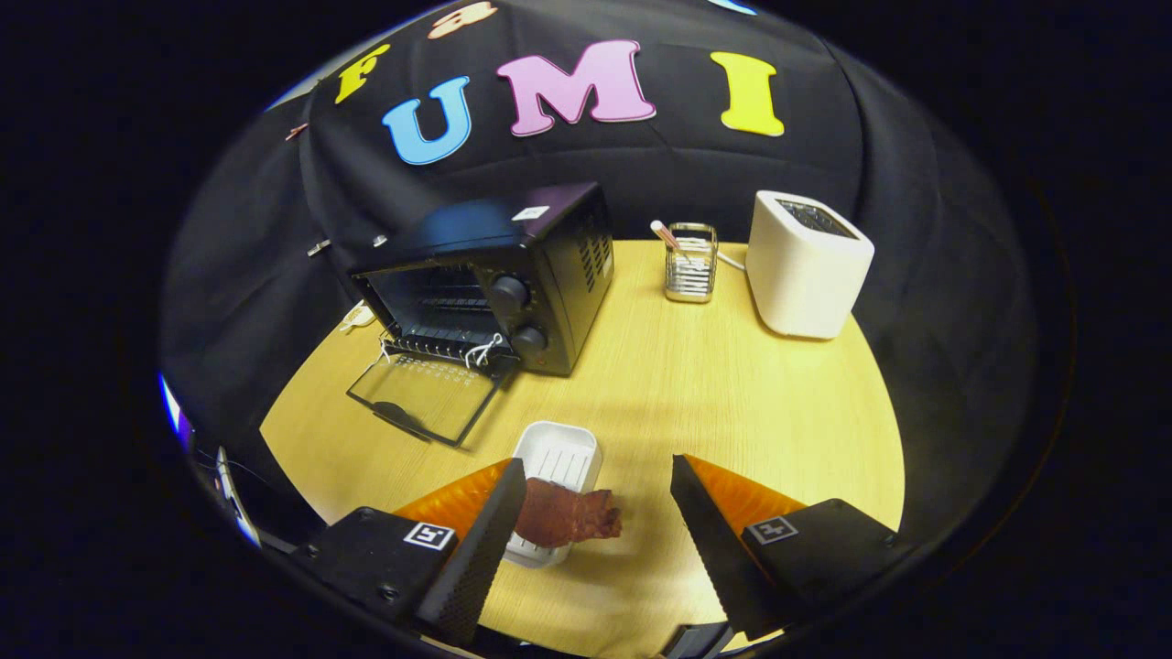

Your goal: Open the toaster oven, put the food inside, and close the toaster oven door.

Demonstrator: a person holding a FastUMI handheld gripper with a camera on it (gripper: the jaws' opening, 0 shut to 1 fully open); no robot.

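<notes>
— Why is the toaster oven (485, 284) at the table's (732, 412) back left corner with its door (426, 398) flat down?
— So we can load it. Our gripper (595, 503) is spread wide, empty, above the food (568, 517) overhanging its white tray (554, 458) near the front edge.

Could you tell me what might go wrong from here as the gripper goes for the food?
The open gripper is off-centre: the reddish-brown meat slice lies by one finger and overhangs the white ribbed plastic tray, so closing may drag it onto the wooden table. The black toaster oven's lowered glass door could be bumped.
</notes>
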